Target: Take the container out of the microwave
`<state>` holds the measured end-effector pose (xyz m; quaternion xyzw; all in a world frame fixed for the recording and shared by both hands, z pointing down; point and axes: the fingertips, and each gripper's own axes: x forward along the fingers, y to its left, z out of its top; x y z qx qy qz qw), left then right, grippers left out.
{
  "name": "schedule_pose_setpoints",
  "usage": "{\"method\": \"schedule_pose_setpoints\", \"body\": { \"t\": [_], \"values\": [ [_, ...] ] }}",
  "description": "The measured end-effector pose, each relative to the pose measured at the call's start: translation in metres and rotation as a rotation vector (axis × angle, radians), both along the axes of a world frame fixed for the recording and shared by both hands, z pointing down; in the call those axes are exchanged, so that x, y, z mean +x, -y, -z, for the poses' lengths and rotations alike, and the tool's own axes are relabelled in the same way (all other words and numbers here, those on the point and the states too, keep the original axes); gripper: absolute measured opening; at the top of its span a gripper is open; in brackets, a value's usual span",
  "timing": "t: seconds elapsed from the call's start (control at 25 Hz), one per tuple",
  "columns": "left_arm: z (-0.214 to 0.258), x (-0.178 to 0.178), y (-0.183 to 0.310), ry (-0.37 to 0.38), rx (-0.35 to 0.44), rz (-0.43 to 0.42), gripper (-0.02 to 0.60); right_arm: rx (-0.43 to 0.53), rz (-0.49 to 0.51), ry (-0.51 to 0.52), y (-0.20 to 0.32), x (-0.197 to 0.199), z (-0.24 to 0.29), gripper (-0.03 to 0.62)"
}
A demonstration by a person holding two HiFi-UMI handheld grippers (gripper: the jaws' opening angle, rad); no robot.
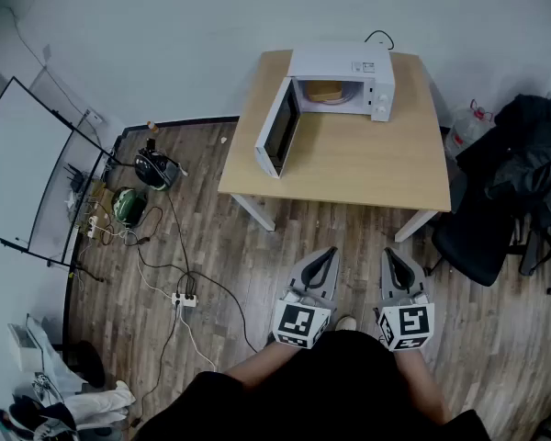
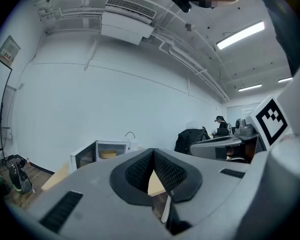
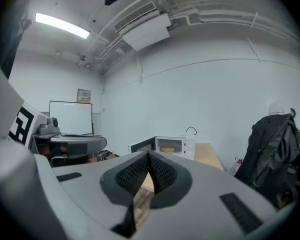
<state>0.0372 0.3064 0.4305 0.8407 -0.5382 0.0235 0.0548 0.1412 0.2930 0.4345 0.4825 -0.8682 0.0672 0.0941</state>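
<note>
Container (image 1: pixel 325 91) sits inside the white microwave (image 1: pixel 378 72), on its floor, at the far end of the pale wooden bench (image 1: pixel 367 163). The microwave's door (image 1: pixel 277 127) hangs wide open to the left. The container looks like a low, round, tan tub, possibly thin plastic or moulded pulp; from this far off its material is only a guess. I would expect it to be light, fairly stiff at the rim and softer in the wall, so a hard pinch could buckle it, and smooth sides might slip. The best hold is probably the near rim, one pad inside and one outside, or both tongs on opposite sides if it is full. Left tongs (image 1: pixel 328 254) and right tongs (image 1: pixel 392 255) are both closed on nothing, well apart from the bench, above the wood-plank floor (image 1: pixel 257 265).
</note>
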Motion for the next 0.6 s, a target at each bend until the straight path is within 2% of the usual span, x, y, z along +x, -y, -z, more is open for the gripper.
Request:
{"method": "schedule_pose_setpoints", "body": {
  "t": [0.16, 0.36, 0.6],
  "values": [
    [-0.004, 0.003, -0.001, -0.006, 0.001, 0.031, 0.011, -0.007, -0.017, 0.027, 0.001, 0.015, -0.007, 0.06],
    [-0.01, -0.002, 0.003, 0.007, 0.002, 0.08, 0.011, -0.057, -0.035, 0.144, 0.006, 0.039, -0.022, 0.06],
    [-0.02, -0.013, 0.027, 0.011, -0.007, 0.071, 0.011, -0.083, -0.042, 0.158, 0.026, 0.04, -0.036, 0.06]
  ]
}}
